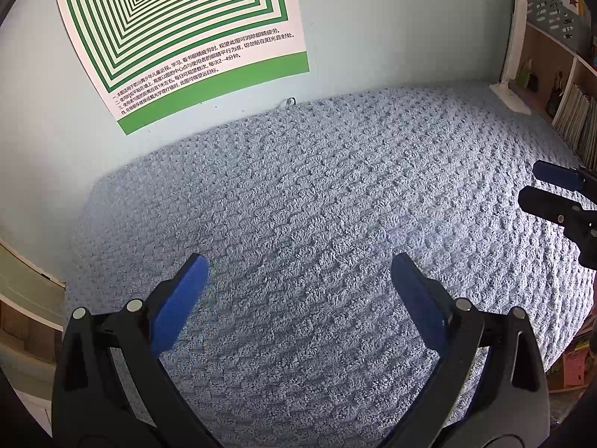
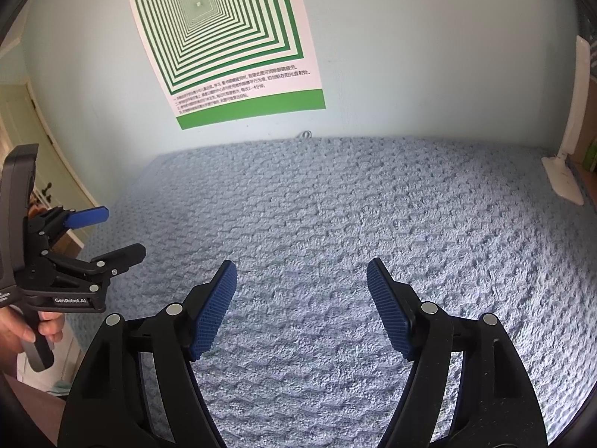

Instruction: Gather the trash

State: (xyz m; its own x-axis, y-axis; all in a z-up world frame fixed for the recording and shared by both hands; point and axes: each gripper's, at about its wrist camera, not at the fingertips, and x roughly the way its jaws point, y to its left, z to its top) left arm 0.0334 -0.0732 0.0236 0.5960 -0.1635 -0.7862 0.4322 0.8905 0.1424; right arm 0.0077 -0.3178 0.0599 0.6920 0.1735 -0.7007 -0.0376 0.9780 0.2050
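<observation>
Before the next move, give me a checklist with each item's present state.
1. Left hand-held gripper open with nothing between its blue pads: ok.
2. Right hand-held gripper open, nothing between its pads: ok.
3. Trash to collect visible on the blue-grey textured towel-like cover: not ok, none shows in either view.
4. The two hand-held grippers apart, not touching: ok.
5. White stand with upright arm at the cover's far right edge, away from both hand-held grippers: ok.
6. Bin or bag for the trash in view: not ok, none appears.
</observation>
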